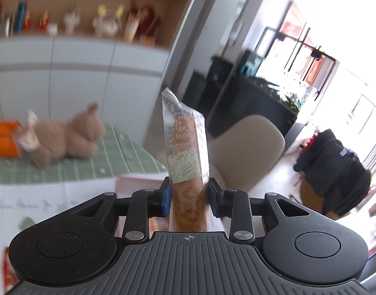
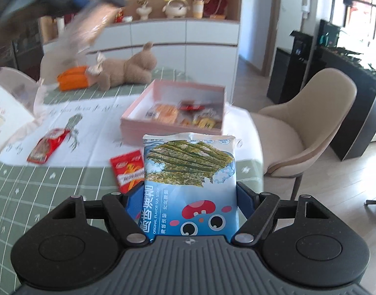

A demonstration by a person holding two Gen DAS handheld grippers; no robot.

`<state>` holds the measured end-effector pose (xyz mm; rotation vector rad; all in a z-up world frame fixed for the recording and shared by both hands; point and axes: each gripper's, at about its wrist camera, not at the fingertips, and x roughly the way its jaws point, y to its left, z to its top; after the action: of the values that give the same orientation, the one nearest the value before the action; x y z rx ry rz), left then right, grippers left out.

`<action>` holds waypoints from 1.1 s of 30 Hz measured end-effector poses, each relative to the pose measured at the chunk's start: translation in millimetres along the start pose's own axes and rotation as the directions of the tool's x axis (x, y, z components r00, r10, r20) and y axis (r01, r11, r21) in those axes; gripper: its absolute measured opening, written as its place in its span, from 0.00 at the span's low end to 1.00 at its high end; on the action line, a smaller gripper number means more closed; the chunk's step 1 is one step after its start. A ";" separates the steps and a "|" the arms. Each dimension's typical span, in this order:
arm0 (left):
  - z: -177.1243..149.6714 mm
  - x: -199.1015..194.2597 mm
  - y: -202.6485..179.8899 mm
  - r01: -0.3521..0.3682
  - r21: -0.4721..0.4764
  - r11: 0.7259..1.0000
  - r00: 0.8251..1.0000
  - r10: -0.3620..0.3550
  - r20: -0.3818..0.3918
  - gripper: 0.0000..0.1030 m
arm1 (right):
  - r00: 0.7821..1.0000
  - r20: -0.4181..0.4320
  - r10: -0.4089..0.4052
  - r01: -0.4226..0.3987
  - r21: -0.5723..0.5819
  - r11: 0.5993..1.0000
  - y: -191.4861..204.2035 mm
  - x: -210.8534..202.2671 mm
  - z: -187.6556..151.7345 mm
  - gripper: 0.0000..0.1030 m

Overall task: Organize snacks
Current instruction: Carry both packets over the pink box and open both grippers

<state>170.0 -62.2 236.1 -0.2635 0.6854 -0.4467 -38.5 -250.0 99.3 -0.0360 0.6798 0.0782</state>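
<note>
We pinch a long clear-wrapped pastry stick (image 1: 186, 147) upright in our left gripper (image 1: 188, 194) and a blue seaweed snack packet (image 2: 190, 184) in our right gripper (image 2: 189, 196), above the table (image 2: 40, 184) near the pink box (image 2: 138, 120).

Glossy clear plastic wrapper (image 1: 185, 145), glossy blue seaweed packet (image 2: 190, 186), matt pink card box (image 2: 138, 125), plush teddy bear (image 2: 129, 71), woven checked tablecloth (image 2: 40, 189).
</note>
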 end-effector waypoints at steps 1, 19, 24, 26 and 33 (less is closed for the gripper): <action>5.2 8.9 5.6 0.004 -0.035 0.999 1.000 -0.004 -0.019 0.38 | 1.000 0.008 -0.009 0.009 0.002 1.000 -2.4 -2.0 1.5 0.74; -178.4 -8.4 138.3 -0.168 -0.216 0.962 0.963 0.113 -0.244 0.38 | 0.993 0.088 0.072 -0.083 0.124 0.989 -36.9 54.7 145.3 0.85; -181.8 -27.7 162.5 -0.264 -0.094 0.960 0.945 0.238 -0.226 0.38 | 0.999 0.004 0.047 -0.047 0.072 0.996 -9.4 124.5 197.2 0.85; -177.2 -35.6 167.9 -0.298 -0.001 0.955 0.938 0.292 -0.184 0.38 | 0.995 -0.048 0.087 -0.082 0.092 0.992 0.3 146.8 190.6 0.82; -160.6 -47.6 190.1 -0.329 0.010 0.944 0.931 0.326 -0.166 0.38 | 0.965 -0.238 0.114 -0.105 0.050 0.993 31.7 211.5 143.3 0.30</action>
<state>90.1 112.5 70.8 -0.1244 0.8798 -0.1430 212.5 -197.1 77.4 0.0282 0.9255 0.1694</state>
